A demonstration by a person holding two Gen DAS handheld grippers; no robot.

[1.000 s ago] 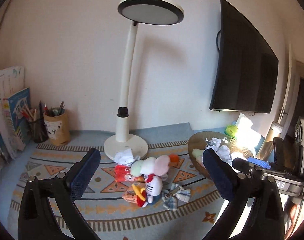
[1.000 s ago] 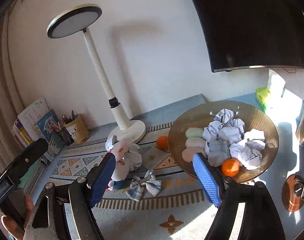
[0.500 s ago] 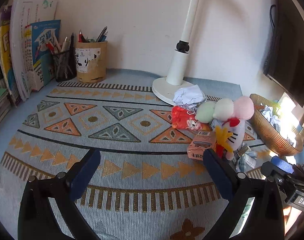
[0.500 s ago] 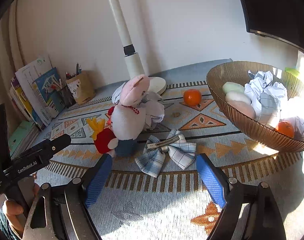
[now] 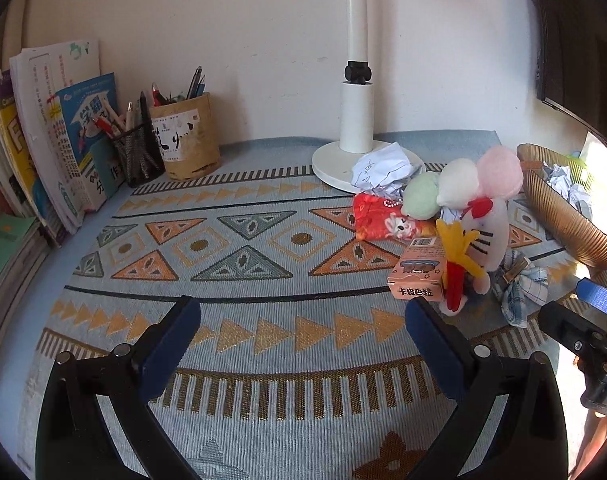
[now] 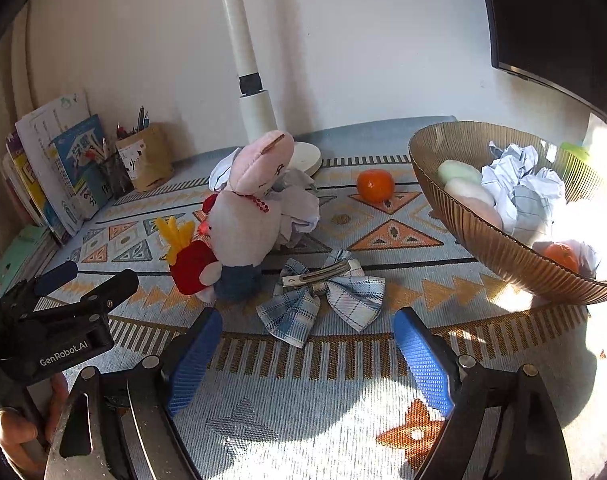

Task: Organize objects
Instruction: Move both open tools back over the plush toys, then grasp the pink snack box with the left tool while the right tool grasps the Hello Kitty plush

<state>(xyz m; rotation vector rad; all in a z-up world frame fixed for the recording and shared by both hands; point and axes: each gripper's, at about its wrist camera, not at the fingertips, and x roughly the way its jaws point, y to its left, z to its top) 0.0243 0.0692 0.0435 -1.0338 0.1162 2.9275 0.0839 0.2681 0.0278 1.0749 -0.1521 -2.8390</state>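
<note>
left tool: jaws wide, empty, over bare mat left of the plush rabbit.
right tool: jaws wide, empty, plaid bow clip just ahead, right of rabbit.
step: probably grasp bow; pinch the metal clip bar, not loose fabric.
bowl: right of rabbit, likely drop-off.

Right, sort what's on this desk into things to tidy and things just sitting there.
To tidy: plush toy, plaid bow clip, loose orange, crumpled paper, pink box, red packet.

Just there: lamp, pen holders, books, bowl.
</note>
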